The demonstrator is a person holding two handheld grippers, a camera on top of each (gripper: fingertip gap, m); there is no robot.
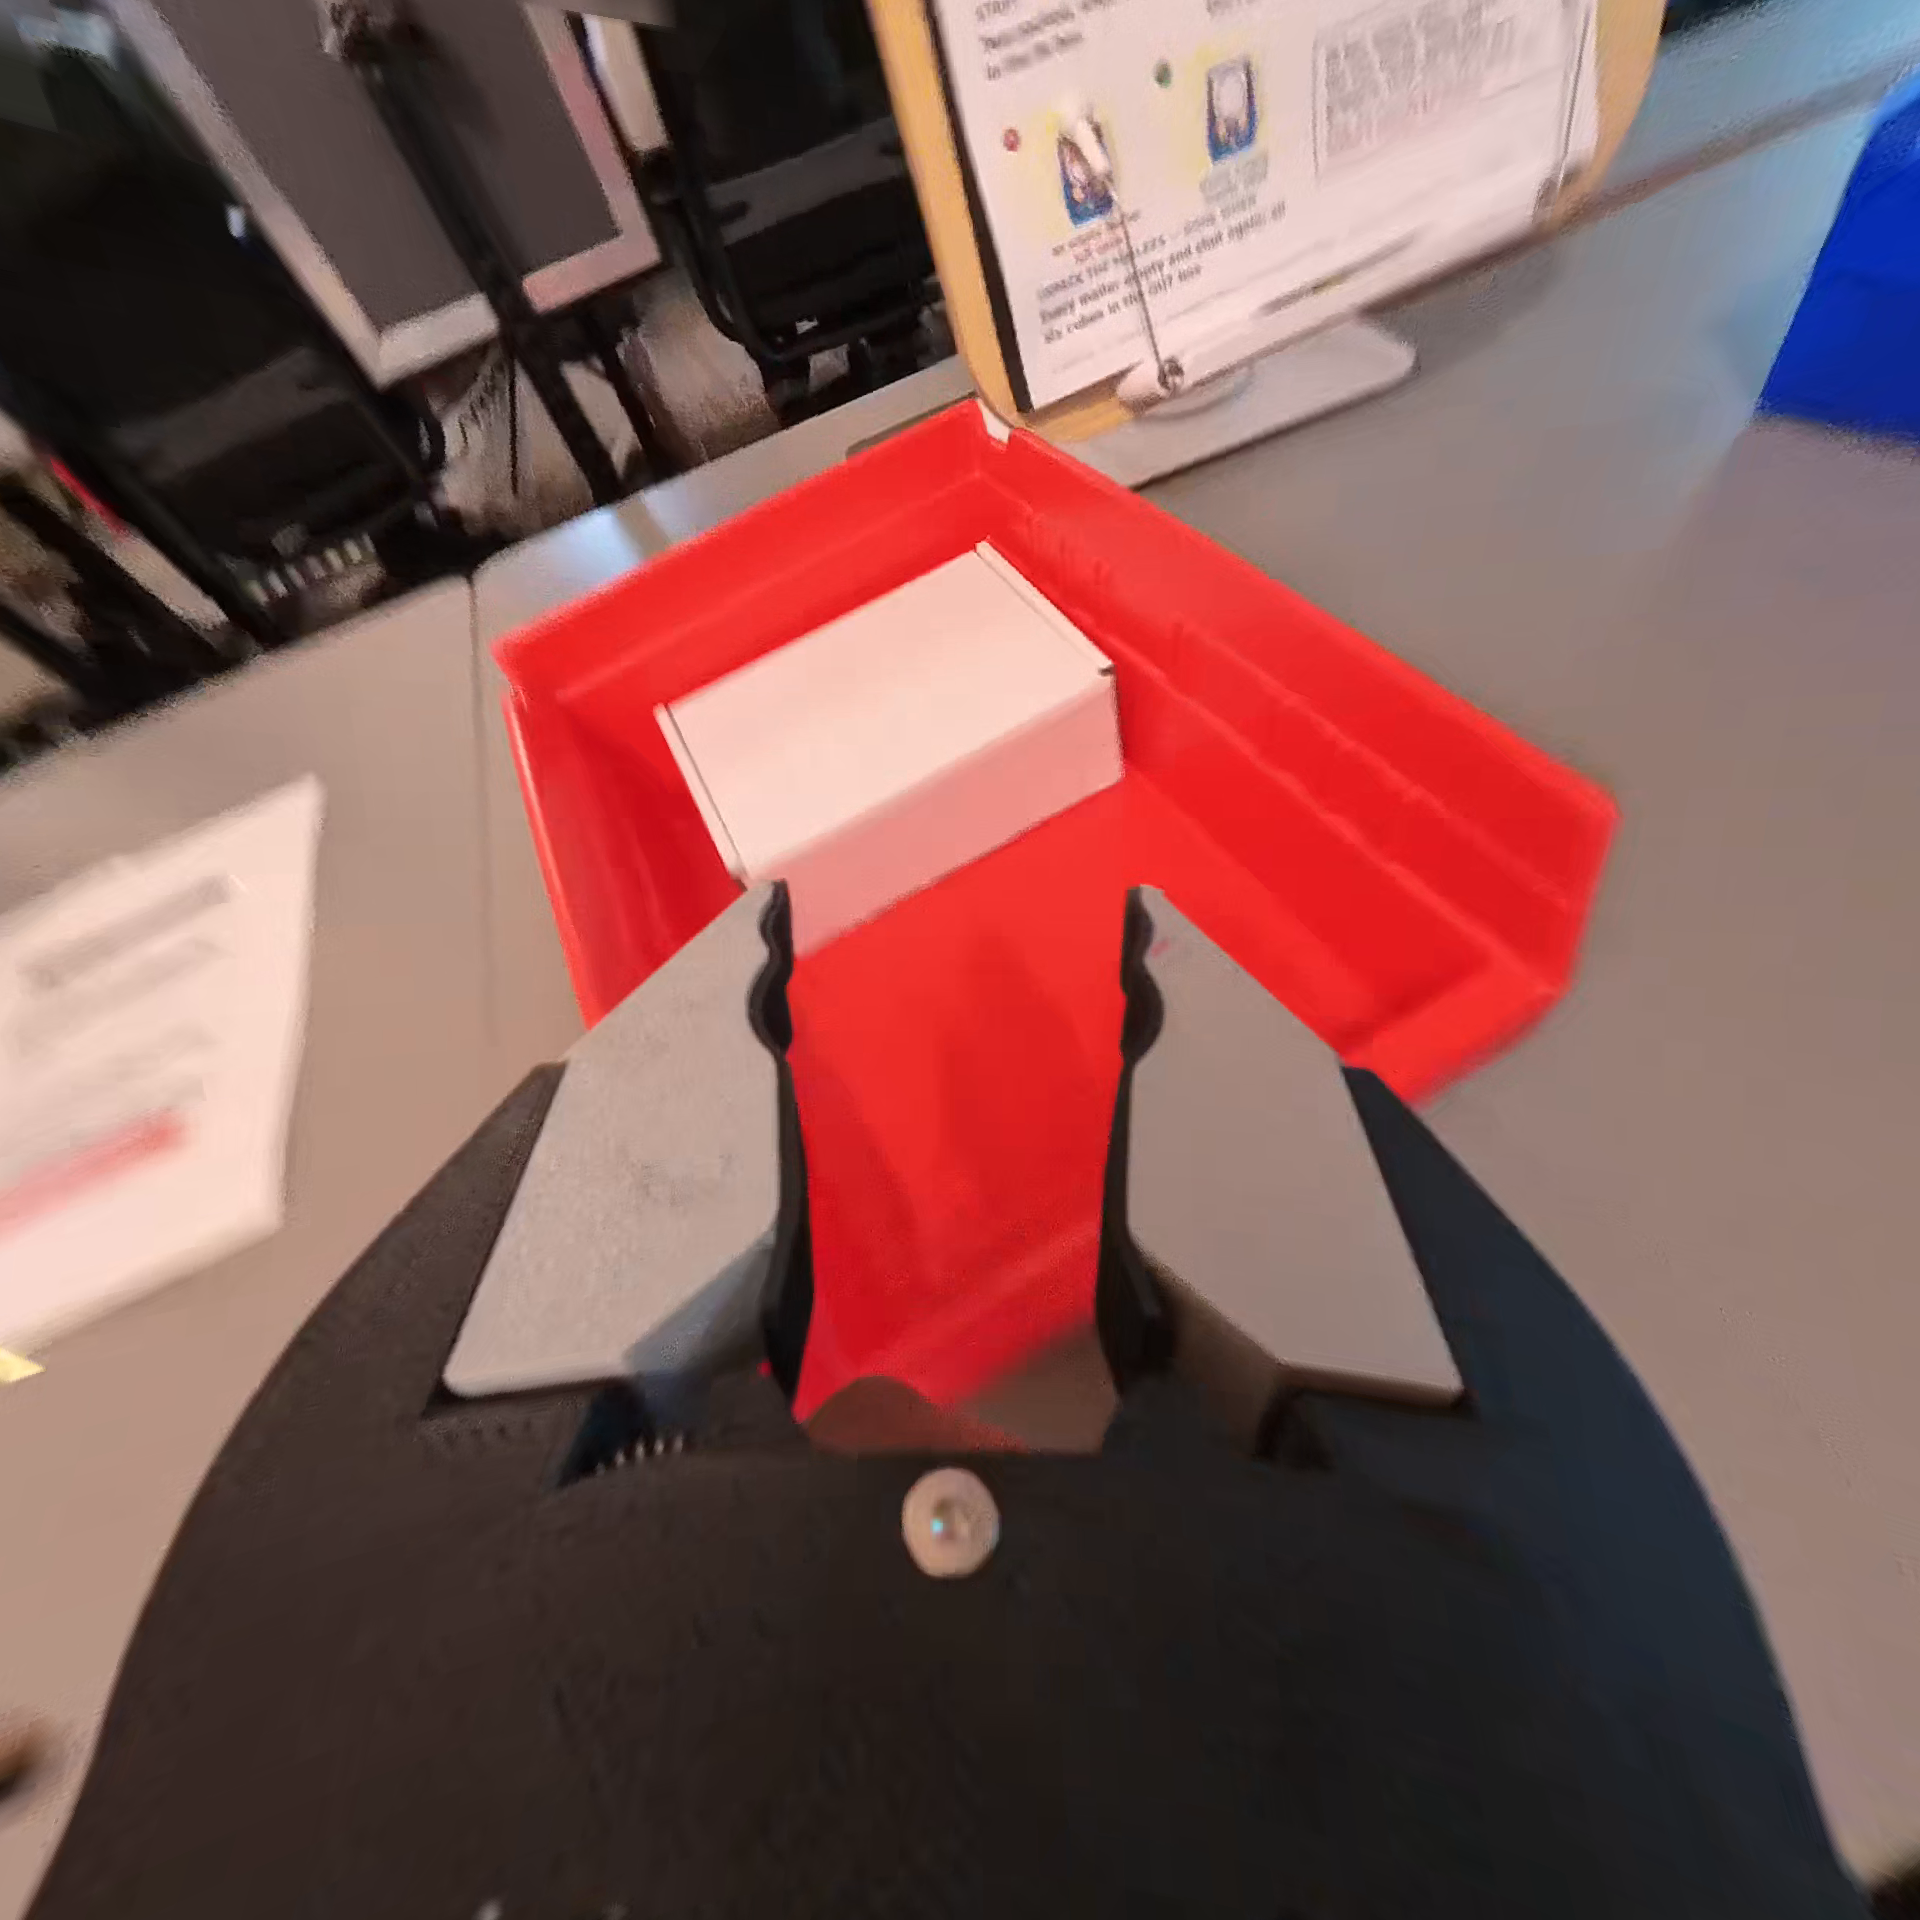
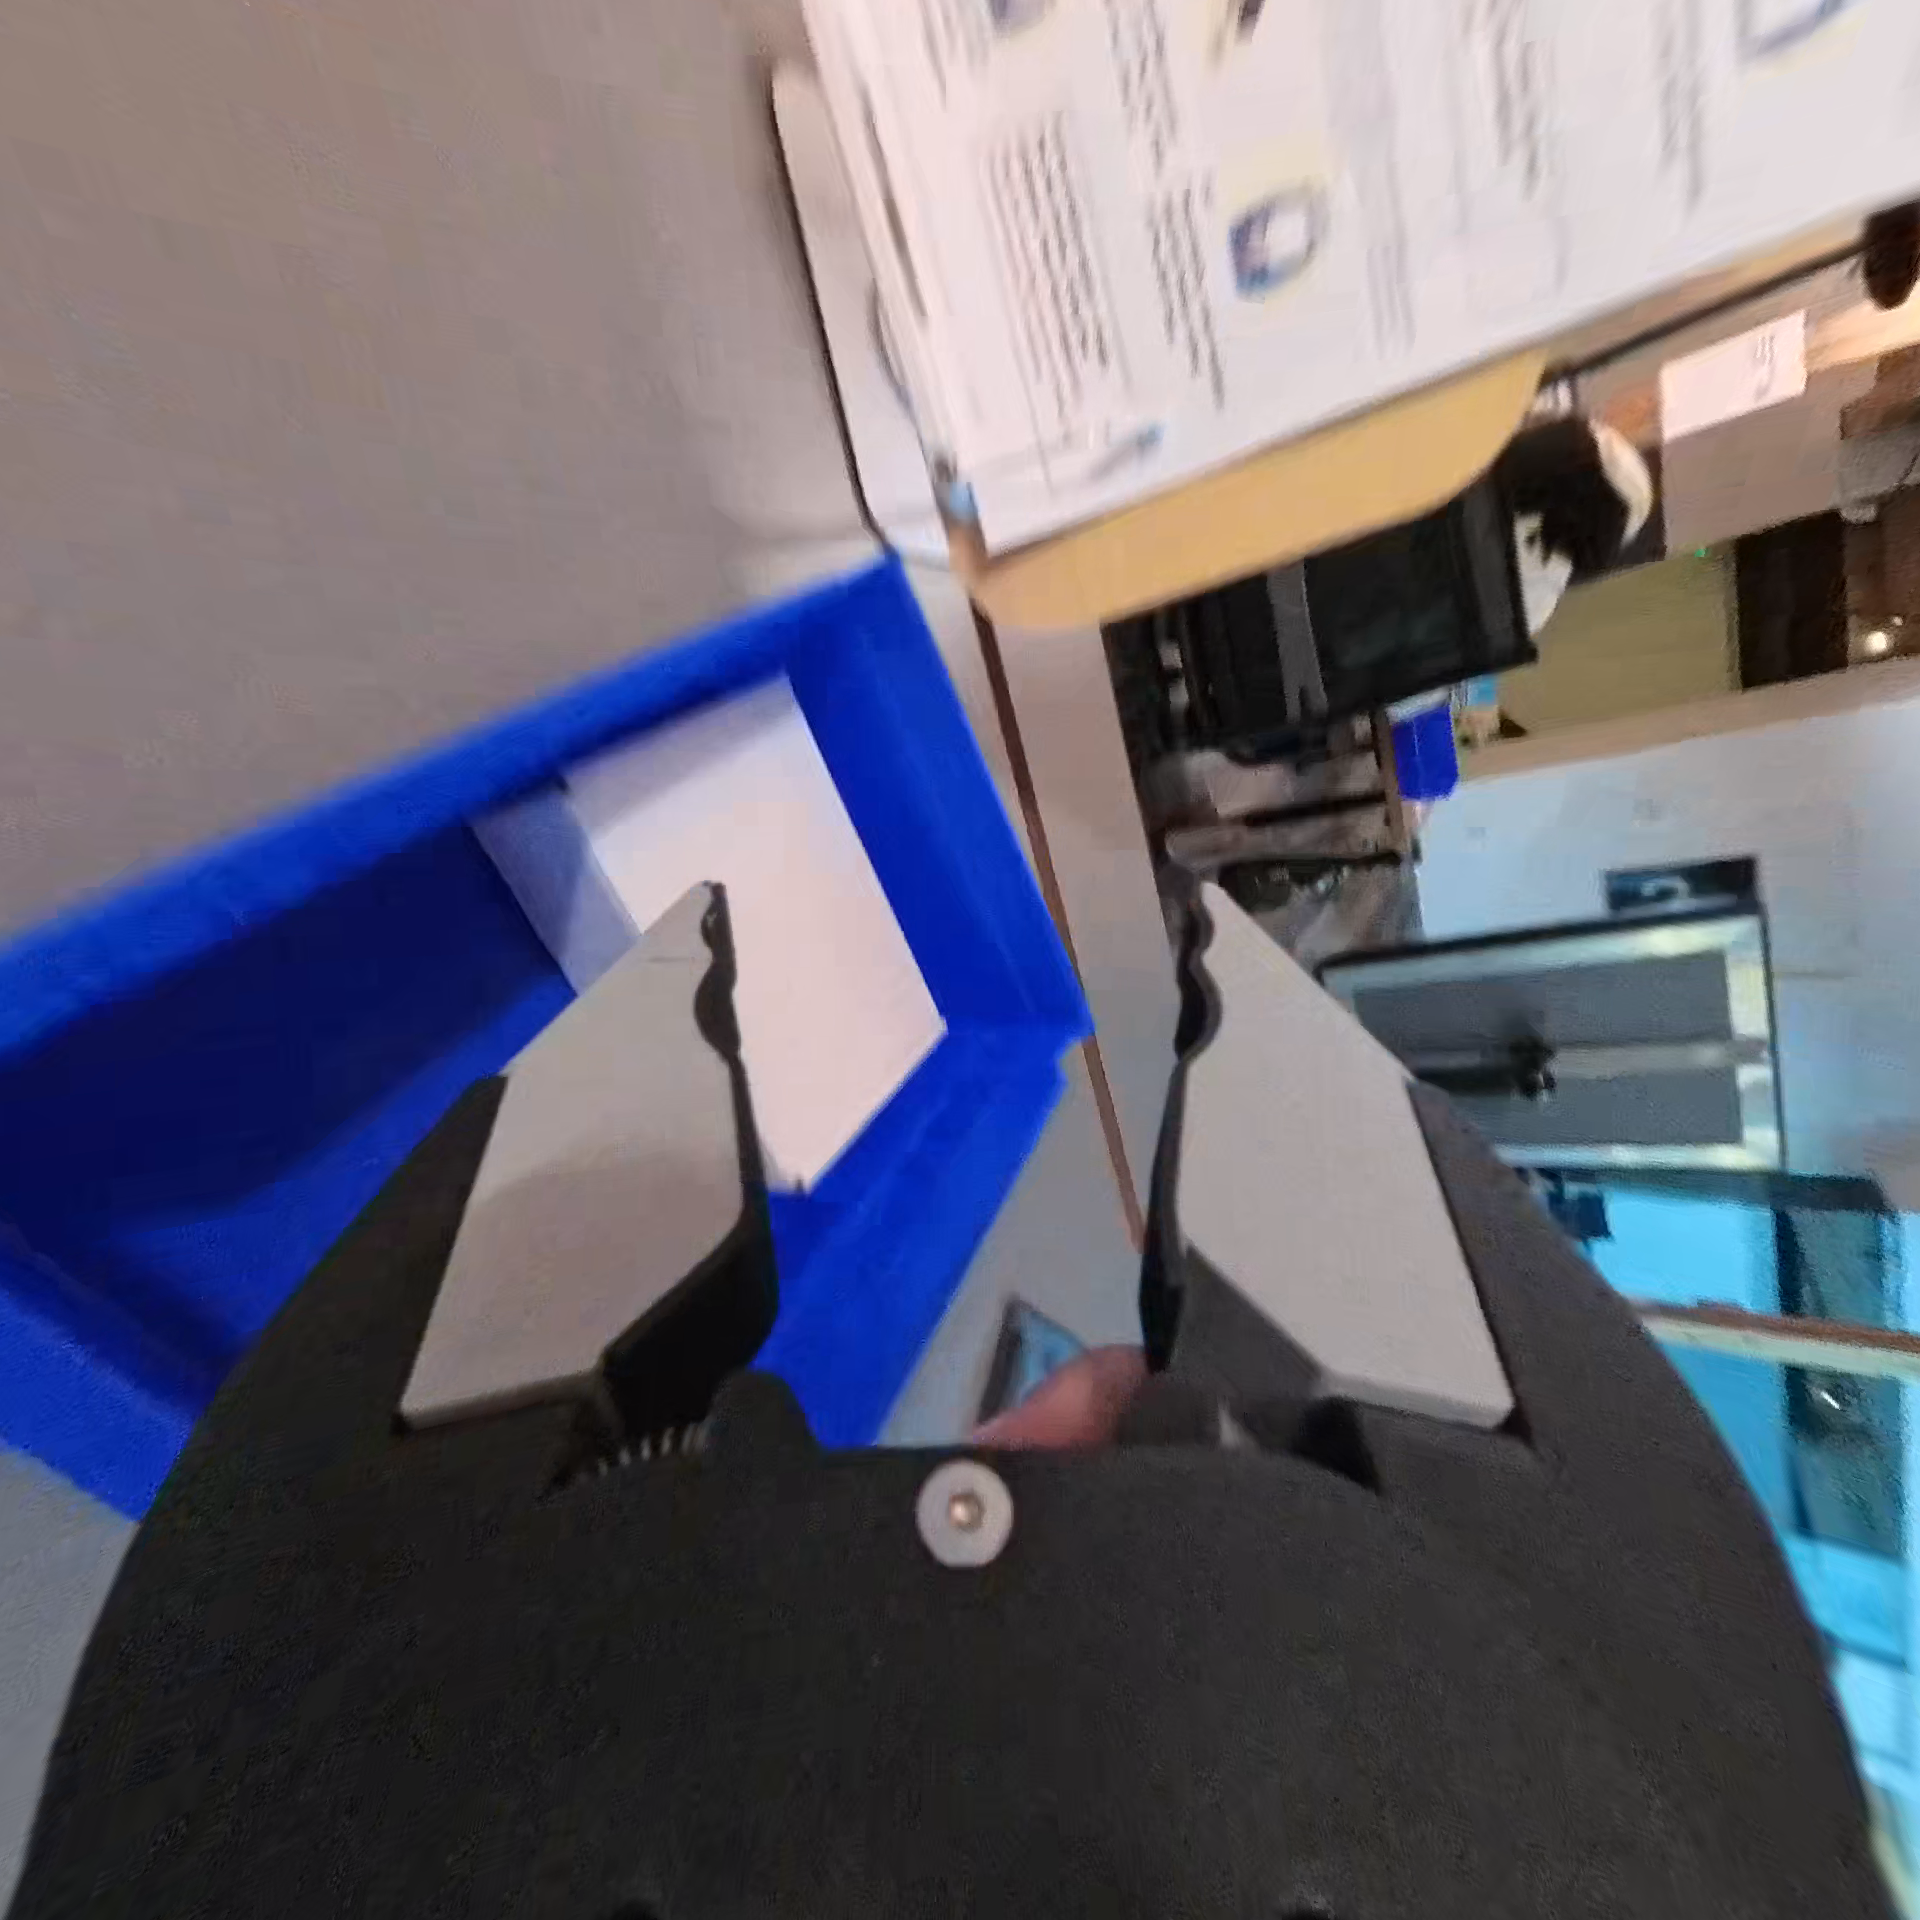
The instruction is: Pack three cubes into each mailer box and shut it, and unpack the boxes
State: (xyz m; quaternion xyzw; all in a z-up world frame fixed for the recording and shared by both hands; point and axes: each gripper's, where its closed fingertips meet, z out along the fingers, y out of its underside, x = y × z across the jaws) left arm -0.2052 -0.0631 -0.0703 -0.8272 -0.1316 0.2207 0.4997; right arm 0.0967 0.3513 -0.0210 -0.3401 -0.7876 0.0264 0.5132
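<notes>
Reaching for boxes, by the look of it — the left gripper point(image 1: 958, 902) hangs wide and empty over the red bin point(image 1: 1351, 748) just short of its shut white mailer box point(image 1: 894, 717), the right gripper point(image 2: 954, 902) likewise wide and empty above the blue bin point(image 2: 904, 665) — next each must drop and straddle a box.

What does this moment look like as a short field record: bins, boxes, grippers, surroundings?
left gripper: open, empty, aimed into the red bin
red bin: on the grey table, holds one closed white mailer box
right gripper: open, empty, camera rolled sideways
blue bin: holds a white box; lid state unclear
instruction sheet on stand: behind the red bin
loose paper sheet: on table, left of the red bin
cubes: none visible
</notes>
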